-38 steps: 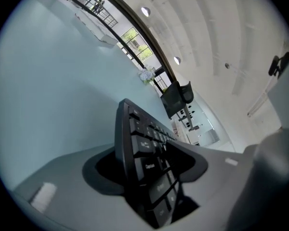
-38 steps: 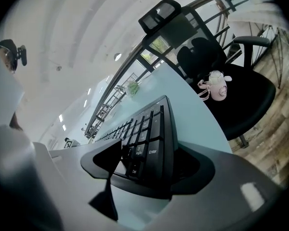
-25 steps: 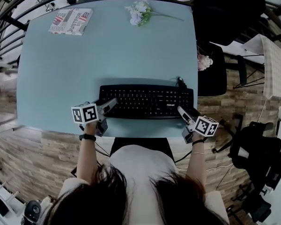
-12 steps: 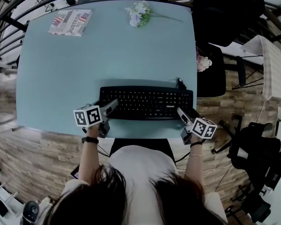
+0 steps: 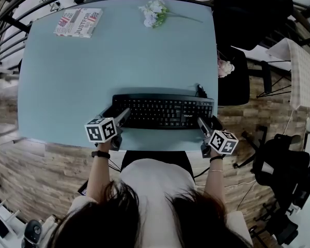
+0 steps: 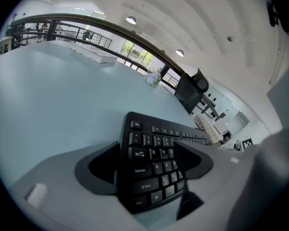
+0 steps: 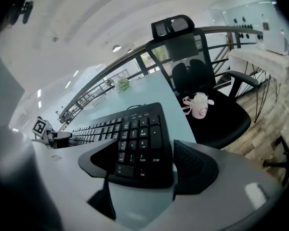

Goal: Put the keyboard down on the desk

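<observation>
A black keyboard [image 5: 163,111] lies flat on the pale blue desk [image 5: 93,76], close to its front edge. My left gripper [image 5: 116,114] straddles the keyboard's left end [image 6: 154,162]. Its jaws are opening, with one on each side of that end and the pads not pressing it. At the other end, my right gripper [image 5: 206,123] has its jaws spread wide around the number-pad corner [image 7: 135,138], with a gap showing beside the pads. In the left gripper view, the left gripper [image 6: 147,148] looks along the key rows. The right gripper [image 7: 147,150] does the same from the opposite end.
A magazine [image 5: 78,23] lies at the desk's far left corner and a small bunch of flowers [image 5: 154,13] at its far edge. A black office chair [image 5: 232,81] with a pink toy [image 5: 225,68] on its seat stands just past the desk's right edge.
Both grippers have slid a little back toward the desk's front edge, and their jaws stand wider. The keyboard has stayed in place on the desk.
</observation>
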`<control>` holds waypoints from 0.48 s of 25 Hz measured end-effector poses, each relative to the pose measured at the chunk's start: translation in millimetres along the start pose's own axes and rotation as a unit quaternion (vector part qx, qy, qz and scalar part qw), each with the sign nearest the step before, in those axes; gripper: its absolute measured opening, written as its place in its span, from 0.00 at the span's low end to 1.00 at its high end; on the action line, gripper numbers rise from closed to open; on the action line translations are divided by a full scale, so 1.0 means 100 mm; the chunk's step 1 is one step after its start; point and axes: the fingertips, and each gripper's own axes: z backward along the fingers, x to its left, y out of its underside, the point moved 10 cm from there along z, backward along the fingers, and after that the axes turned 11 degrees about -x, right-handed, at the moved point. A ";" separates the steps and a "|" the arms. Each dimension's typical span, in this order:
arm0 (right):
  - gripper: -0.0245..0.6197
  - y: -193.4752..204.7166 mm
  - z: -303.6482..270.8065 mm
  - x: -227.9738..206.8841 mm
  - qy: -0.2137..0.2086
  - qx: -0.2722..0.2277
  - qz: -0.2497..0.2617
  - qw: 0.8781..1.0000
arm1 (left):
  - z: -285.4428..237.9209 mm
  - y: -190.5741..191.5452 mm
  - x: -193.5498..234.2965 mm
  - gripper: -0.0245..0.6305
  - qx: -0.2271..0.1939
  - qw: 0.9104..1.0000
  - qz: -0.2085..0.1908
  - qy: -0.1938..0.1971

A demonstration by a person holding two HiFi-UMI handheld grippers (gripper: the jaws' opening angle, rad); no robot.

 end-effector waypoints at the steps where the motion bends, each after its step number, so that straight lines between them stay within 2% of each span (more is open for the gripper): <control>1: 0.55 0.01 -0.01 0.01 0.000 0.004 0.006 1.000 | 0.00 0.01 -0.01 0.64 -0.001 1.000 -0.008 -0.004; 8: 0.55 0.02 0.01 0.02 0.007 -0.013 0.020 1.000 | -0.02 0.05 -0.05 0.64 -0.004 0.999 -0.043 -0.023; 12: 0.55 -0.03 0.04 0.00 -0.006 -0.064 -0.018 0.998 | 0.05 -0.04 0.02 0.64 -0.036 0.998 -0.036 -0.030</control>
